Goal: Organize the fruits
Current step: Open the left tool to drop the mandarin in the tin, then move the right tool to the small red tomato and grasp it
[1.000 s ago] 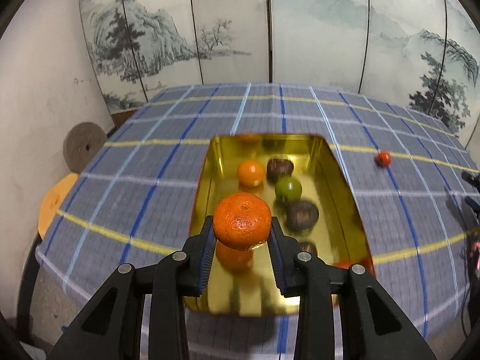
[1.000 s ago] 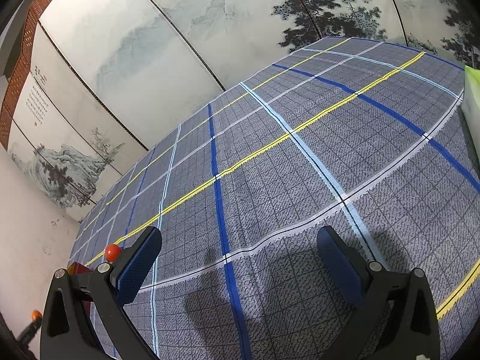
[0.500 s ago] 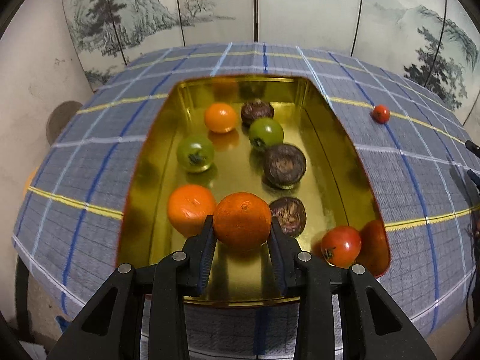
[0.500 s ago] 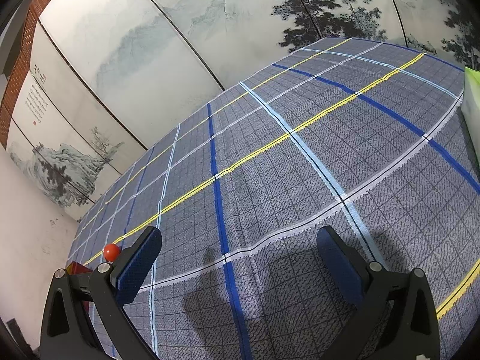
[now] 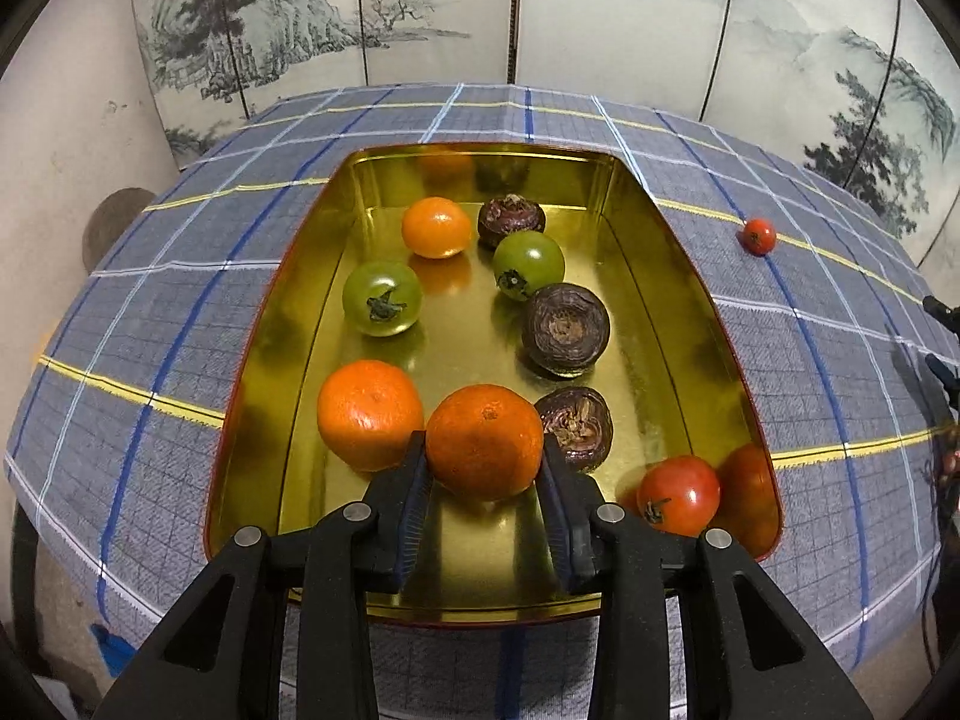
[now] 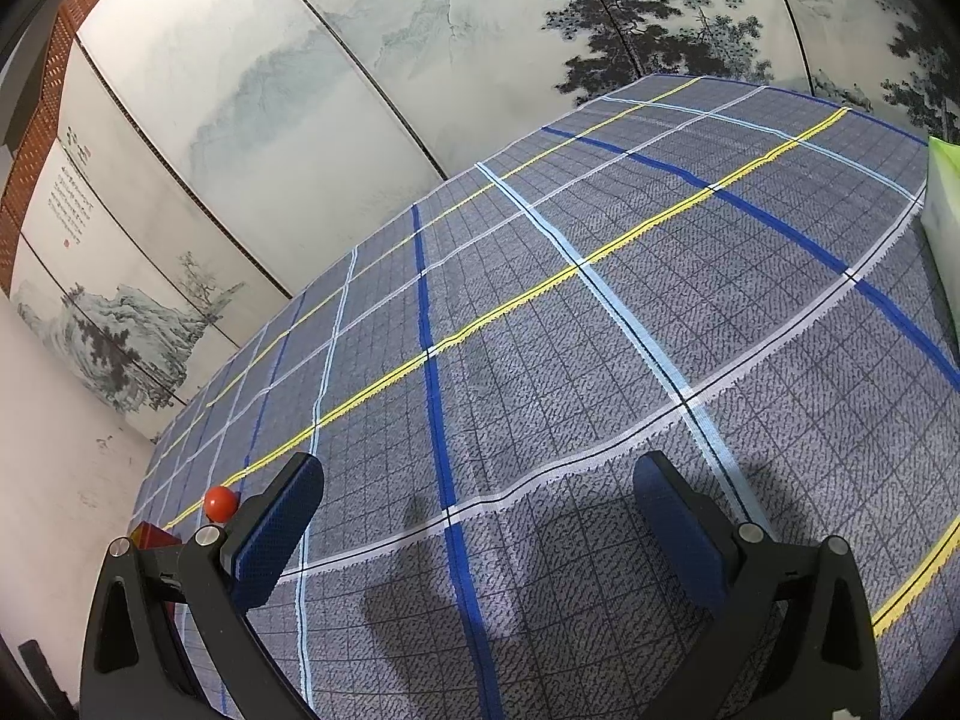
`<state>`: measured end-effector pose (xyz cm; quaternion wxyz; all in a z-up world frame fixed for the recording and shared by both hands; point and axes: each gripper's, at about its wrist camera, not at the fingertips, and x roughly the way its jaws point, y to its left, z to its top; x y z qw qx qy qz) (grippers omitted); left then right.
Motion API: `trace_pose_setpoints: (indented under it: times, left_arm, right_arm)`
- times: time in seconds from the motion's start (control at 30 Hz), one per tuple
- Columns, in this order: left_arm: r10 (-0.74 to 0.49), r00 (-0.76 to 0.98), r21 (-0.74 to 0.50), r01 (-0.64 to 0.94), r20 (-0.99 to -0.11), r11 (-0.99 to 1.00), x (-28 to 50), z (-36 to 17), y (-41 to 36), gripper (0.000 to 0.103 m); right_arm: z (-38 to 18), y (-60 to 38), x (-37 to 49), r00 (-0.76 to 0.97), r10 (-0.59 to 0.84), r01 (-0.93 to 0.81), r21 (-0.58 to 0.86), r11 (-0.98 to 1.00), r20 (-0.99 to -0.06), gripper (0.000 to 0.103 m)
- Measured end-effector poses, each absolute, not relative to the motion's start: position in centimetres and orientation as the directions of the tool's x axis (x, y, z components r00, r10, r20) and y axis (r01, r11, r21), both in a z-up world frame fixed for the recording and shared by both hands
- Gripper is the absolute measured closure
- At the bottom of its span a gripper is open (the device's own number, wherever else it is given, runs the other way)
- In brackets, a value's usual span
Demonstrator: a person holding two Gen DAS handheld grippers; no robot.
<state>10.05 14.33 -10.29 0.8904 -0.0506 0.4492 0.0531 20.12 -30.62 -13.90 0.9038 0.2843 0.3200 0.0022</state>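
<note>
My left gripper [image 5: 485,468] is shut on an orange mandarin [image 5: 483,441], low inside the gold tray [image 5: 678,252] near its front. Beside it lie another mandarin [image 5: 369,414] on the left and a dark purple fruit [image 5: 577,427] on the right. Farther in are two green tomatoes [image 5: 382,298] [image 5: 528,264], a small mandarin [image 5: 435,227], two more dark fruits [image 5: 565,328] [image 5: 511,219] and a red tomato [image 5: 678,493] in the front right corner. A small red tomato [image 5: 758,236] [image 6: 221,503] lies loose on the cloth. My right gripper [image 6: 474,516] hangs open over bare cloth.
The table wears a grey-blue plaid cloth [image 6: 600,360] with blue, yellow and white stripes. A painted folding screen [image 5: 600,18] stands behind it. A pale green object [image 6: 945,192] shows at the right edge of the right wrist view, and the tray's corner [image 6: 150,537] at its lower left.
My left gripper has come down and forward with the mandarin, from above the tray's front rim to low inside it. The right gripper has stayed still and open.
</note>
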Motion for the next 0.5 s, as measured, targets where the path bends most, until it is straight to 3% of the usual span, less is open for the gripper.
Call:
trace_pose_setpoints:
  times: [0.3, 0.43, 0.5]
  left_arm:
    - [0.036, 0.635, -0.055, -0.123, -0.772, 0.991, 9.2, -10.5, 14.4, 0.062]
    - [0.015, 0.668, -0.066, -0.096, -0.744, 0.993, 9.0, -10.5, 14.0, 0.035]
    - [0.014, 0.693, -0.072, -0.095, -0.721, 0.993, 8.6, -10.3, 13.7, 0.033]
  right_arm:
    - [-13.8, -30.3, 20.1, 0.779, 0.158, 0.193, 0.471, 0.861, -0.607, 0.0]
    - [-13.7, -29.8, 20.3, 0.762, 0.128, 0.207, 0.425, 0.881, -0.635, 0.0]
    - [-13.7, -29.5, 20.5, 0.751, 0.108, 0.215, 0.396, 0.893, -0.652, 0.0]
